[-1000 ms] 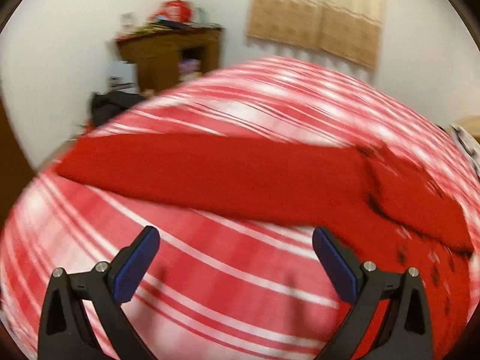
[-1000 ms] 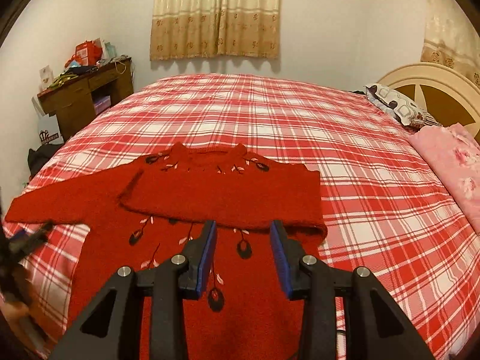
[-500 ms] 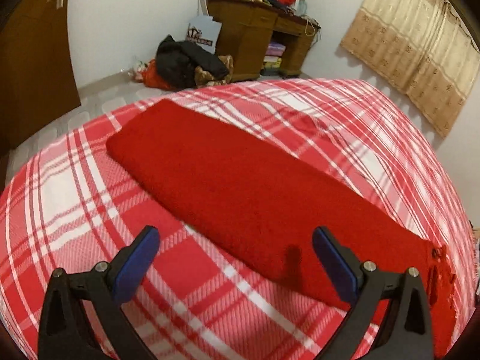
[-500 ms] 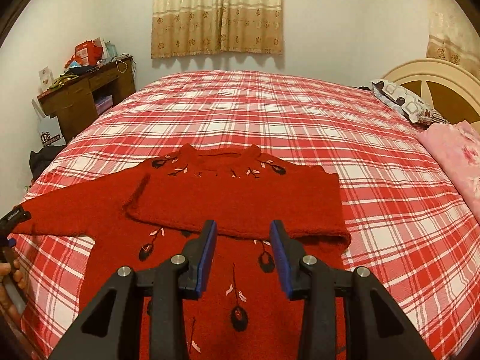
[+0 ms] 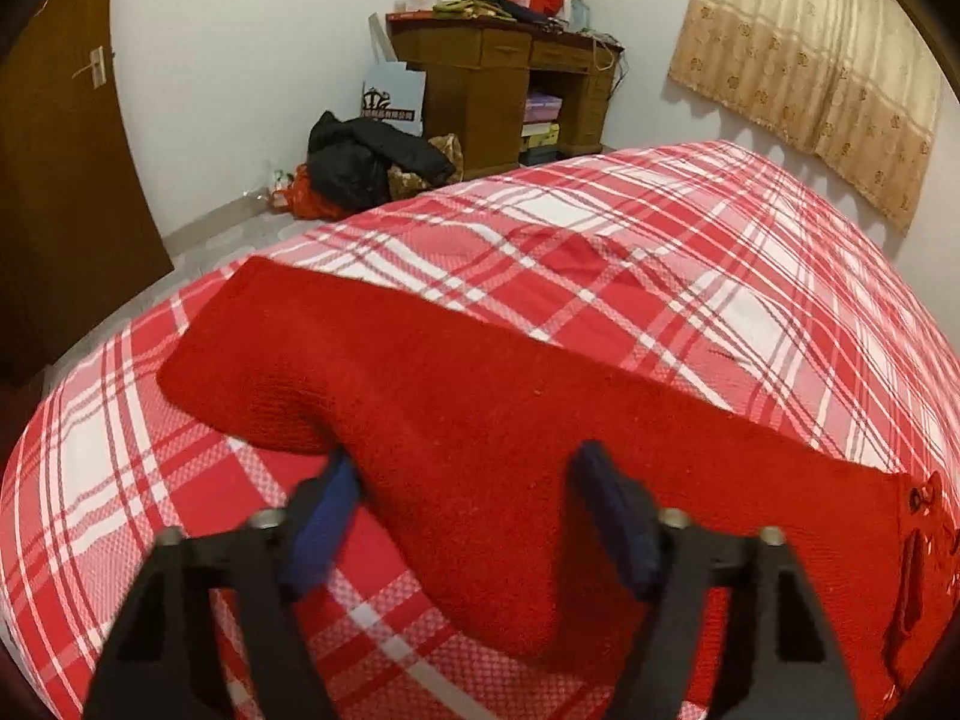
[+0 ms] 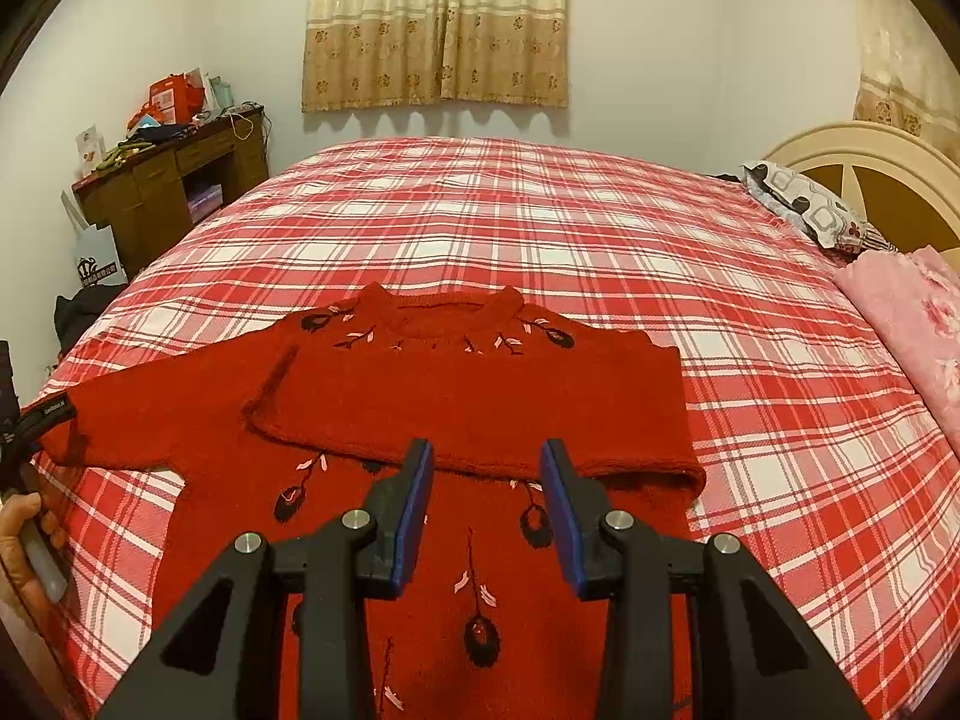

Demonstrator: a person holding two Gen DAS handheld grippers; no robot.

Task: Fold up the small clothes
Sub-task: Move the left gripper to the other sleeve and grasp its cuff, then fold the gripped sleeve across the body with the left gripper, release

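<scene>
Lying flat on a bed covered in a red-and-white plaid bedspread [image 6: 600, 252] is a small red knitted sweater with dark embroidered flowers [image 6: 456, 396], part-way through being folded. Ahead of the right claw [image 6: 486, 504], one sleeve is already folded across the chest, its edge just beyond the fingertips. That claw hovers over the sweater's lower body, jaws partly apart, grasping nothing.

The other long red sleeve [image 5: 480, 396] is stretched out sideways, not yet folded. The left claw [image 5: 468, 510] straddles its near edge: one blue pad [image 5: 324, 516] sits under the raised cloth, the other on top. Its jaws have just been closing around the sleeve, though a gap shows and the cloth does not look pinched yet.

Judging from this, the second sleeve and the body fold remain.
</scene>
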